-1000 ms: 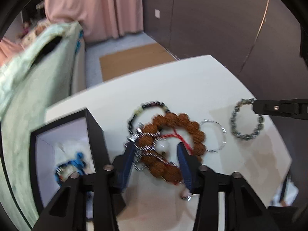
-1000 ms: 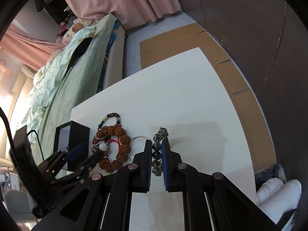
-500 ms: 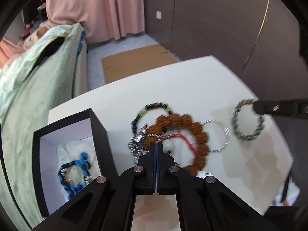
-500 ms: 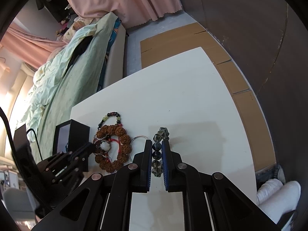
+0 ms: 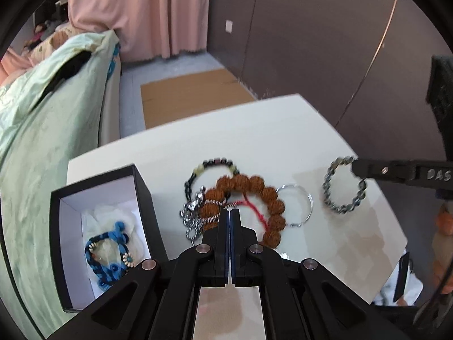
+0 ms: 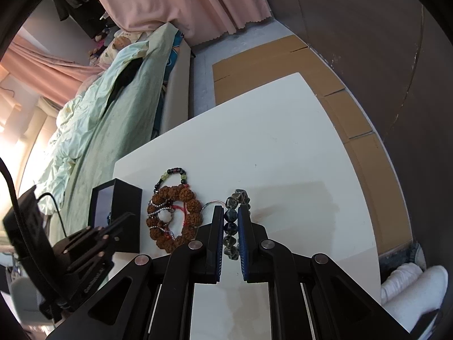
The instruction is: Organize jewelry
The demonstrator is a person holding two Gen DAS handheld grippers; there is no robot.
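Note:
On the white table lies a pile: a brown bead bracelet, a dark and green bead bracelet, a silver chain and a thin silver bangle. My left gripper is shut over the pile's near edge, and the chain's strands run in between its tips. An open black box to the left holds a blue bracelet. My right gripper is shut on a grey-blue bead bracelet that rests on the table, right of the pile.
A bed with a green quilt runs along the table's left side. Flat cardboard lies on the floor beyond the far edge. A dark wall stands to the right. A person's white shoes show by the table's right edge.
My left jaws went from open around the brown beads and chain to shut. The left view now takes in more of the box. The right gripper has not moved.

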